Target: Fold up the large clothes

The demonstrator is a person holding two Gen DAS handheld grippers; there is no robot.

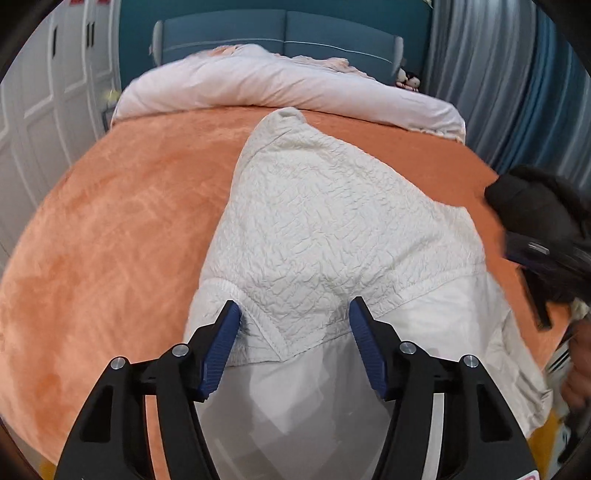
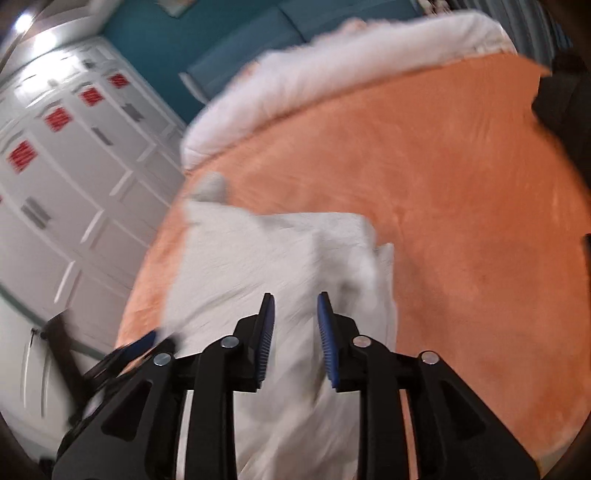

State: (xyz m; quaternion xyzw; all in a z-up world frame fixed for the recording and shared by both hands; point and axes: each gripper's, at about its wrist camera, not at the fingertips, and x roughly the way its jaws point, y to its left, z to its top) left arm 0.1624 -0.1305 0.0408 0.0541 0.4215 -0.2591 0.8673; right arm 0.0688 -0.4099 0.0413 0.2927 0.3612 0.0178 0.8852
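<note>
A large white quilted jacket [image 1: 314,229] lies on the orange bedspread [image 1: 110,240], partly folded, with its smooth white lining [image 1: 295,398] showing near me. My left gripper [image 1: 293,314] is open just above the jacket's folded edge, holding nothing. In the right wrist view the jacket [image 2: 266,251] is blurred by motion. My right gripper [image 2: 295,306] is open above it, its jaws partly apart, holding nothing. The right gripper also shows as a dark shape at the right edge of the left wrist view [image 1: 543,258].
A rolled white duvet [image 1: 280,88] lies across the head of the bed before a blue headboard [image 1: 284,33]. White wardrobe doors [image 2: 66,177] stand on the left. Grey-blue curtains [image 1: 498,81] hang on the right. A dark object [image 2: 565,96] sits at the bed's far right edge.
</note>
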